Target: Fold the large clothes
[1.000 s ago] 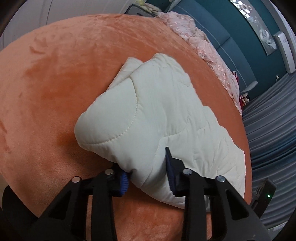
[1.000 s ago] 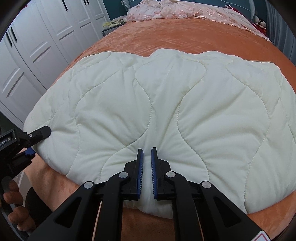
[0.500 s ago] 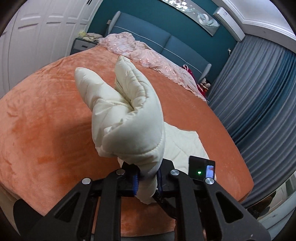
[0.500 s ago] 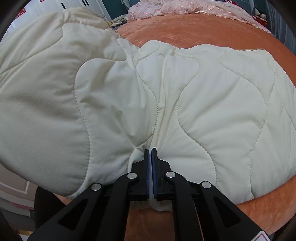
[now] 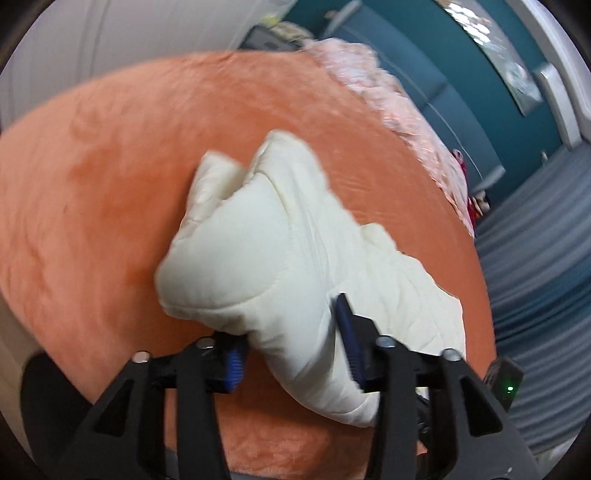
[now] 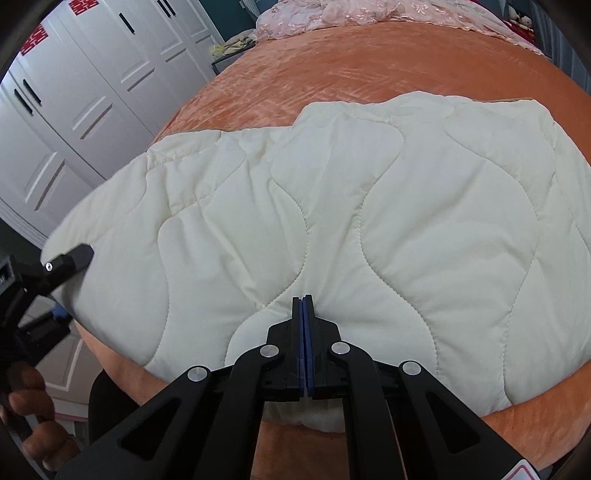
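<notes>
1. Cream quilt (image 6: 369, 221) lies spread flat on the orange bed (image 6: 369, 62); 0.5 s ago its left part was lifted and bunched upright.
2. Left gripper (image 5: 291, 343): jaws now spread wide, the quilt's thick folded corner (image 5: 258, 266) lying loose between them; 0.5 s ago they were clamped on it. Left view is motion-blurred.
3. Right gripper (image 6: 303, 314): jaws pressed together on the quilt's near edge, as before; fabric puckers at the pads.
4. Left gripper (image 6: 62, 262) shows in the right view at the quilt's left corner.
5. Containers: none seen. Pink bedding (image 6: 351, 14) lies at the bed's far end; white wardrobe (image 6: 92, 92) stands left.
</notes>
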